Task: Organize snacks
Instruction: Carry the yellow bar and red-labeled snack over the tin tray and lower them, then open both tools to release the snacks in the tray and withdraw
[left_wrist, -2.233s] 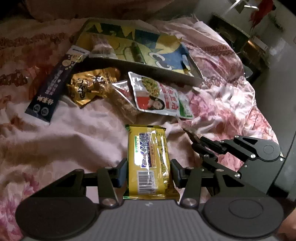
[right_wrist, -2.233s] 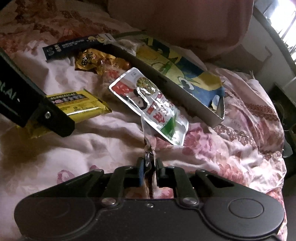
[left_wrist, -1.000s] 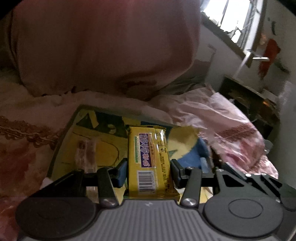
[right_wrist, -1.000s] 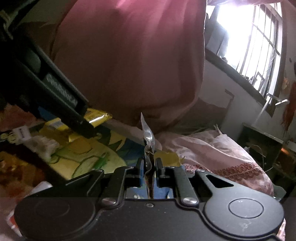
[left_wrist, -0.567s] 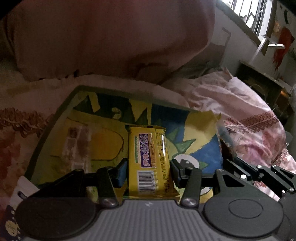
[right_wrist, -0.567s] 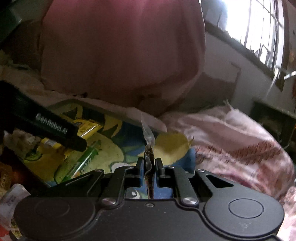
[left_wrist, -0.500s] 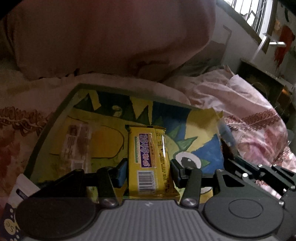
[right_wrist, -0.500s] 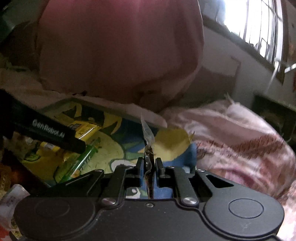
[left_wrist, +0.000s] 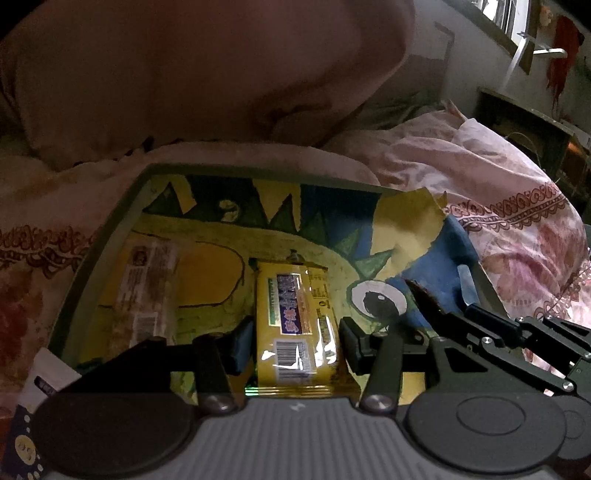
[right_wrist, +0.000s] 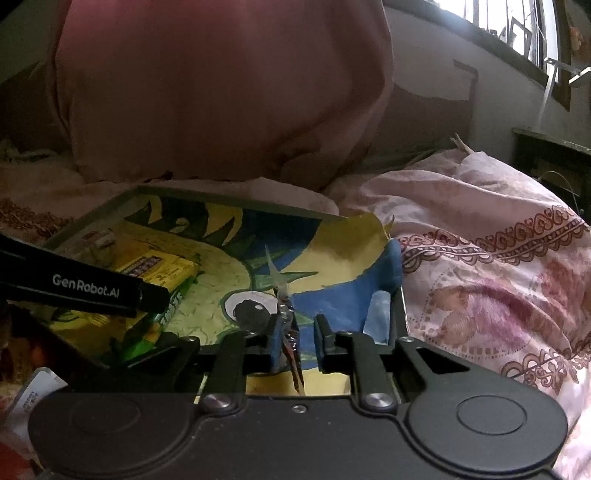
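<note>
Looking down the left wrist view: left gripper (left_wrist: 297, 341) jaws parted, small gap each side of the yellow snack bar (left_wrist: 297, 319), which lies between the fingers, barcode end nearest the camera, over the floor of the shallow box (left_wrist: 107, 236) with a cartoon print (contact with the pads cannot be told). A clear-wrapped snack (left_wrist: 147, 291) lies flat in the box to the left of the bar. A dark blue packet (left_wrist: 26, 435) sits outside the box at lower left. Right gripper body enters from the right, a thin dark wrapper tip (left_wrist: 424, 301) sticking out of it over the box's blue corner. Box rests on a pink floral bedspread (left_wrist: 517, 229), big pink pillow (left_wrist: 207, 70) behind.

Right wrist view: right gripper (right_wrist: 295, 338) jaws apart; a thin crinkled snack wrapper (right_wrist: 284, 306) stands on edge against the left blue pad, clear of the right pad. Wrapper is above the box (right_wrist: 229, 201) near its right end. Left gripper arm crosses at left, the yellow bar (right_wrist: 159, 267) below it inside the box, a green packet (right_wrist: 166, 306) just beside it. Bedspread (right_wrist: 498, 266) to the right, pillow (right_wrist: 221, 85) behind.
</note>
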